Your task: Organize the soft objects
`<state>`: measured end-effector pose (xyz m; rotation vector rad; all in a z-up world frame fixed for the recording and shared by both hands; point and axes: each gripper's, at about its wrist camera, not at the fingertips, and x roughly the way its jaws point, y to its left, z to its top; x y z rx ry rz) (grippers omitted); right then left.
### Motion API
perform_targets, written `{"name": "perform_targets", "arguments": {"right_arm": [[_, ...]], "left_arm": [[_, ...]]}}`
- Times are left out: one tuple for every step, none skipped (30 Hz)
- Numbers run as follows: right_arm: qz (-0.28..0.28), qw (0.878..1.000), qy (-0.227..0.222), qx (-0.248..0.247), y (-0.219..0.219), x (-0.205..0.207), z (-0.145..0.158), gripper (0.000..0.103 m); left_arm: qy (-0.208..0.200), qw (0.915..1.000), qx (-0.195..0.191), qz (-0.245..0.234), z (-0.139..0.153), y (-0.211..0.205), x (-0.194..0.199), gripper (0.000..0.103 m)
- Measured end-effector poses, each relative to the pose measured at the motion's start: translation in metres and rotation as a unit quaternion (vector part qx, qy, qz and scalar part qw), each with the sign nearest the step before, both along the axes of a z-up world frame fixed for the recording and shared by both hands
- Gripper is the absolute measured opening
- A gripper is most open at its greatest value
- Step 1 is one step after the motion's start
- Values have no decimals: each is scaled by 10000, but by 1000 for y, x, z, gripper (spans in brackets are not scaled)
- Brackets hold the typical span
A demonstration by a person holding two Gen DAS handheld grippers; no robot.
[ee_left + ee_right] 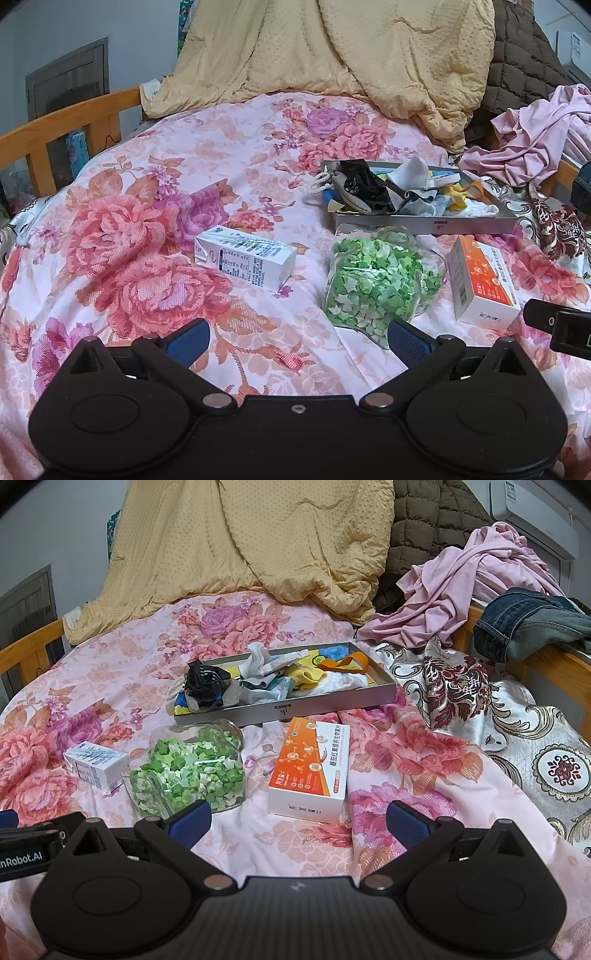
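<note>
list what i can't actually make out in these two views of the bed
- Floor of the tray: covered by piled socks, both views.
- Small print on the milk carton: too small to read, left wrist view.
- Jeans: cut off by the right edge, right wrist view.
- Bed just in front of the cameras: hidden by each gripper body below the open fingers.
</note>
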<state>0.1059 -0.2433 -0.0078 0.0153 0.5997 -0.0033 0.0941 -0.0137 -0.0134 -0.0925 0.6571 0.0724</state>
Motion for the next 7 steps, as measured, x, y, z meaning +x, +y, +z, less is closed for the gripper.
{"name": "perform_targets", "arguments": {"right_arm": [[1, 10000, 3, 1, -1, -1, -2, 103], [0, 10000, 1, 0, 0, 0, -1, 103], [-1, 10000, 8, -3, -1, -1, -2, 103], [-3, 10000, 9, -3, -1, -1, -2, 103], [-3, 10000, 16, -3, -2, -1, -4, 103], [-1, 10000, 18, -5, -2, -1, -4, 103], [2, 10000, 21, -9, -2, -2, -5, 103]], "left_arm": [[14, 10000, -5, -8, 0, 0, 0, 102], [24, 10000, -3, -19, 0, -1, 0, 102], [13, 10000, 1, -41, 0, -2, 0, 102], [-20, 10000, 13, -59, 1, -2, -1, 102], [-64, 9999, 36, -74, 1, -3, -2, 102], [-85, 9999, 63, -75, 2, -4, -2, 102], [-88, 9999, 85, -76, 2, -4, -2, 102]]}}
